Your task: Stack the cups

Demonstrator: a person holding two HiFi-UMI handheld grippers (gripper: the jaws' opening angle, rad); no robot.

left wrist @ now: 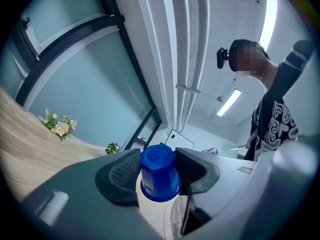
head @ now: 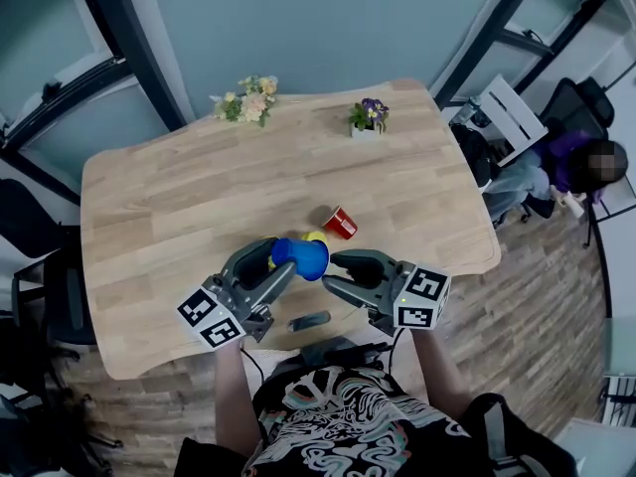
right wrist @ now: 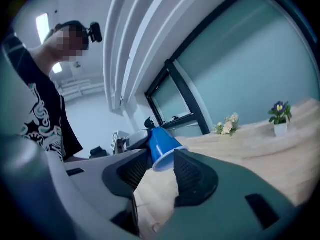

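My left gripper (head: 283, 264) is shut on a blue cup (head: 303, 256) and holds it on its side above the front of the wooden table (head: 199, 187). In the left gripper view both pads press the blue cup (left wrist: 159, 166), its closed base pointing away from the camera. My right gripper (head: 331, 271) faces it from the right with its jaws open. In the right gripper view the cup's rim (right wrist: 167, 159) lies at the fingertips without being pressed. A yellow cup (head: 316, 237) peeks out behind the blue one. A red cup (head: 340, 223) lies on its side further back.
A flower bunch (head: 248, 99) and a small pot of purple flowers (head: 369, 117) stand at the table's far edge. A dark flat object (head: 309, 320) lies near the front edge. A seated person (head: 556, 167) and chairs are at the right, and a dark chair (head: 50, 296) at the left.
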